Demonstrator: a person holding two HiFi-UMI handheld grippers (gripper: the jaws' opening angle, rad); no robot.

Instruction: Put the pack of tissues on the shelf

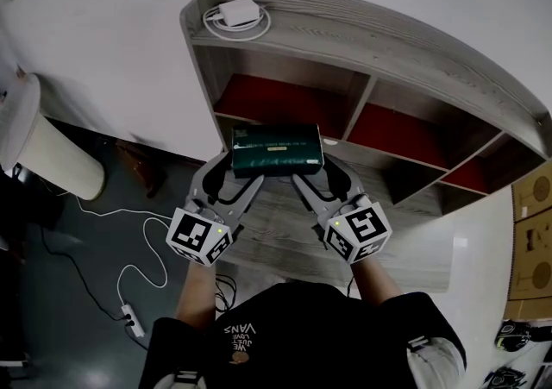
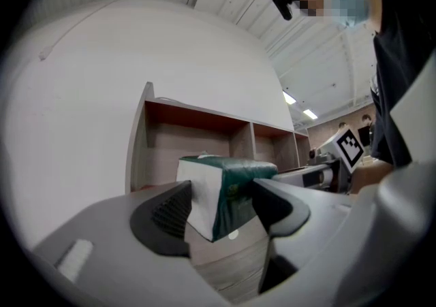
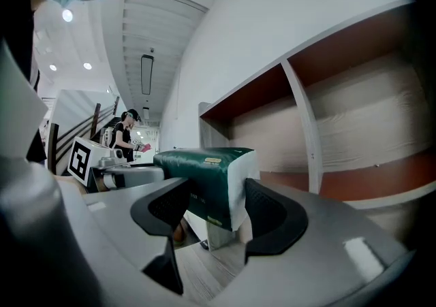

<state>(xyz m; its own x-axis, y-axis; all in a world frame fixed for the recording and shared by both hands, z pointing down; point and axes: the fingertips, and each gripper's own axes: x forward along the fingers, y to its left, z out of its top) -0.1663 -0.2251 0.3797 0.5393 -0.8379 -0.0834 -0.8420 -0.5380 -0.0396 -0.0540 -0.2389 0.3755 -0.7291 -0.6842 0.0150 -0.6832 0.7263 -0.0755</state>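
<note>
The pack of tissues is a dark green block with white ends, held level just in front of the grey wooden shelf at its lower left compartments. My left gripper is shut on the pack's left end and my right gripper on its right end. In the left gripper view the pack sits between the dark pads of the left gripper, with the shelf's open compartments behind. The right gripper view shows the pack clamped in the right gripper, beside a shelf divider.
A white charger with its coiled cable lies on the shelf's top. The compartments have red back panels. A white cylinder stands at left, a power strip lies on the dark floor, cardboard boxes at right.
</note>
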